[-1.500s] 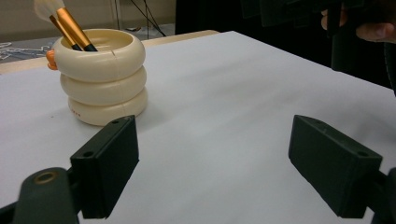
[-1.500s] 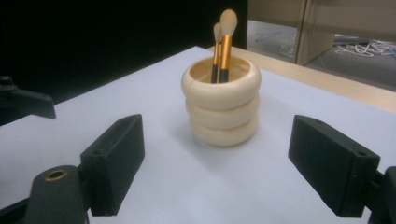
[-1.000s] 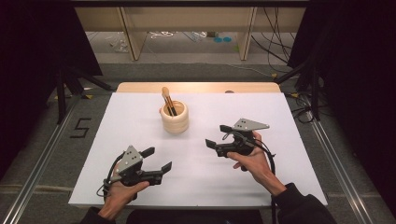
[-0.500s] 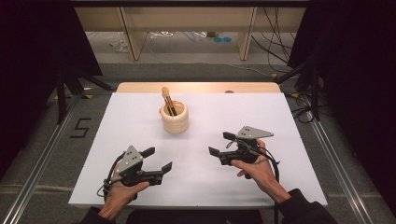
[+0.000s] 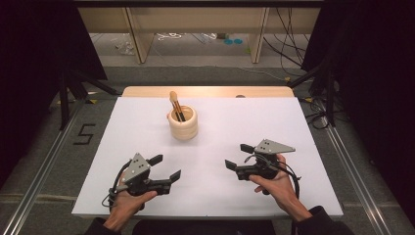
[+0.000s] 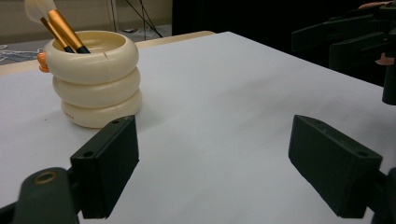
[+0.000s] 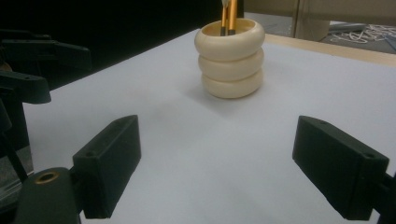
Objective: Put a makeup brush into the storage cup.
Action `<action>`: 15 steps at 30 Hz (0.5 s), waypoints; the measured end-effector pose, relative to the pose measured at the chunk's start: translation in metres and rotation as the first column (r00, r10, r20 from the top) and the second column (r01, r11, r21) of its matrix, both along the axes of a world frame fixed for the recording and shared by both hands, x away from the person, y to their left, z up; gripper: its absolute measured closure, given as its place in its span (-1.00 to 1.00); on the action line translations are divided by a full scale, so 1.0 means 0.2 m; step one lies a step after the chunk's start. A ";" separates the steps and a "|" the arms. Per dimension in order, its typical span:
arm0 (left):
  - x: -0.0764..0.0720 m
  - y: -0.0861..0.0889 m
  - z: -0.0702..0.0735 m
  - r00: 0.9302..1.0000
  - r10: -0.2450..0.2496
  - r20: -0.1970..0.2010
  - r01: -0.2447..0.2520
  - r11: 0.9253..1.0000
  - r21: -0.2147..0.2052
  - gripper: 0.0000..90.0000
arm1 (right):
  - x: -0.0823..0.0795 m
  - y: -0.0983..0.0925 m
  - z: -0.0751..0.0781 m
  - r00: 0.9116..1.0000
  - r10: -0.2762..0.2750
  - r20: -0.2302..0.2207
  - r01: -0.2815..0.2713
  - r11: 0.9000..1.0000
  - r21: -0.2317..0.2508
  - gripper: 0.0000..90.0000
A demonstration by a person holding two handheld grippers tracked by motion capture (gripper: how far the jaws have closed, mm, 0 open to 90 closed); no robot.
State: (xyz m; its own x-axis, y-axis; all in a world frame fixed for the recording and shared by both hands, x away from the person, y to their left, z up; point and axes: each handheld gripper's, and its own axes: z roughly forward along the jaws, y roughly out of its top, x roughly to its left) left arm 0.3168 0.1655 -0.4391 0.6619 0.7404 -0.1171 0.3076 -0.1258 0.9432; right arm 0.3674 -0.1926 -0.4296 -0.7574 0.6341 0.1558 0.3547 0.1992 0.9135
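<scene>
holder [image 5: 183, 123]: cream, three stacked rings
brushes [image 5: 176, 107]: gold-orange handles, black ferrules, pale bristles
table [image 5: 303, 147]: white top, light wood strip at edge behind holder
left gripper [image 5: 163, 168]: black, grey plate on top
right gripper [image 5: 239, 156]: black, grey plate on top
floor [image 5: 58, 147]: grey, black "5" left of table

Both forearms come in over the table's near edge. The left gripper [image 5: 165, 167] sits low near the near-left corner, jaws spread wide, pointing right. The right gripper [image 5: 239, 155], toward the near-right, is likewise spread, jaws aimed left at its partner.
</scene>
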 end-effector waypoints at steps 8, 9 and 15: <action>0.00 0.01 0.00 1.000 -0.004 0.007 0.004 1.000 0.003 -0.65 | 0.00 0.00 -0.02 1.000 0.006 -0.004 -0.006 1.000 0.006 -0.64; 0.00 0.01 0.00 1.000 -0.004 0.007 0.004 1.000 0.002 -0.65 | 0.00 0.01 -0.02 1.000 0.005 -0.001 -0.005 1.000 0.008 -0.64; 0.02 0.01 0.01 1.000 -0.006 0.015 0.006 1.000 -0.009 -0.65 | 0.01 0.00 -0.02 1.000 -0.002 0.003 0.002 1.000 -0.002 -0.64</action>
